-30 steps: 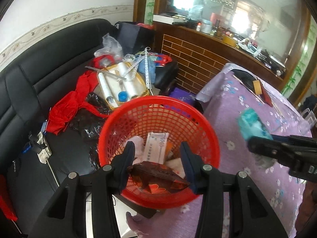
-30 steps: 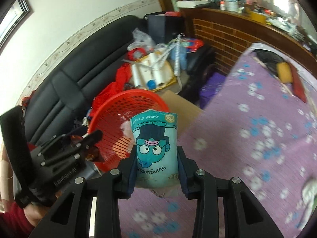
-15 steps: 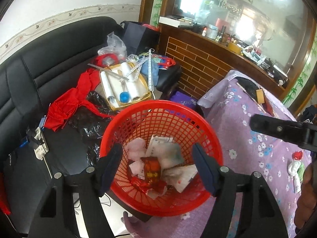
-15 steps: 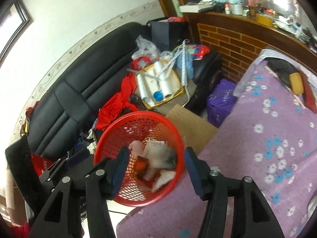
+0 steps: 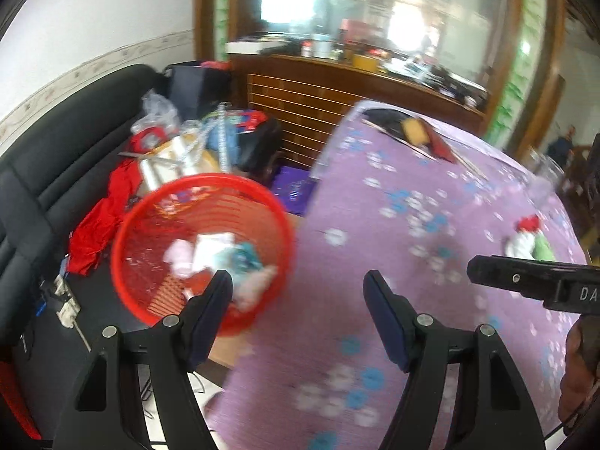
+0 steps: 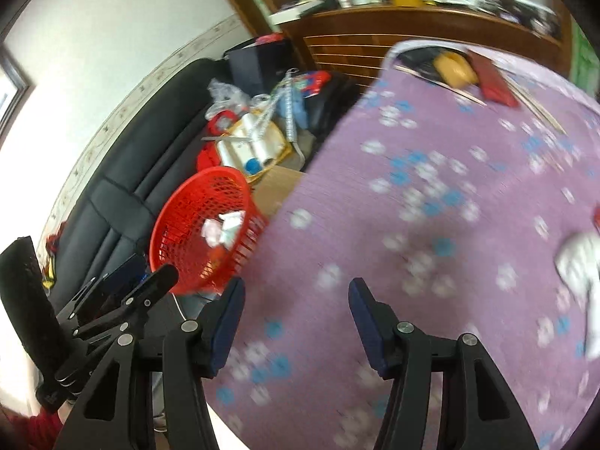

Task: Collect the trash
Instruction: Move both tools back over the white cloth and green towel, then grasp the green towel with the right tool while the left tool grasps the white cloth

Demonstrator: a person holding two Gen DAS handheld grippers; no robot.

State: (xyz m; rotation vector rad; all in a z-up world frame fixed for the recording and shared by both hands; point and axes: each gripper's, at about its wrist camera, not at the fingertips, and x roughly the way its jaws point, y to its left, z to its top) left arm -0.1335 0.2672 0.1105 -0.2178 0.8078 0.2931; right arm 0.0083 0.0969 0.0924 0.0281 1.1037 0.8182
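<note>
A red mesh basket (image 5: 150,225) stands beside the purple flowered table (image 5: 412,300), with wrappers and a teal packet (image 5: 243,258) inside; it also shows in the right wrist view (image 6: 180,217). My left gripper (image 5: 298,300) is open and empty over the table's left edge. My right gripper (image 6: 296,313) is open and empty above the table; it shows in the left wrist view (image 5: 525,281). A crumpled white, red and green wrapper (image 5: 525,240) lies on the table at the right, blurred in the right wrist view (image 6: 581,262).
A black sofa (image 5: 56,157) behind the basket holds a red cloth (image 5: 97,225), a yellow tray of rolls (image 6: 255,146) and bags. A wooden counter (image 5: 356,82) stands at the back. A yellow item (image 6: 453,67) and a red item (image 6: 495,82) lie at the table's far end.
Both grippers opened and dropped their trash into the basket: the brown wrapper from the left, the teal packet from the right. Both have since swung right, over the table.
</note>
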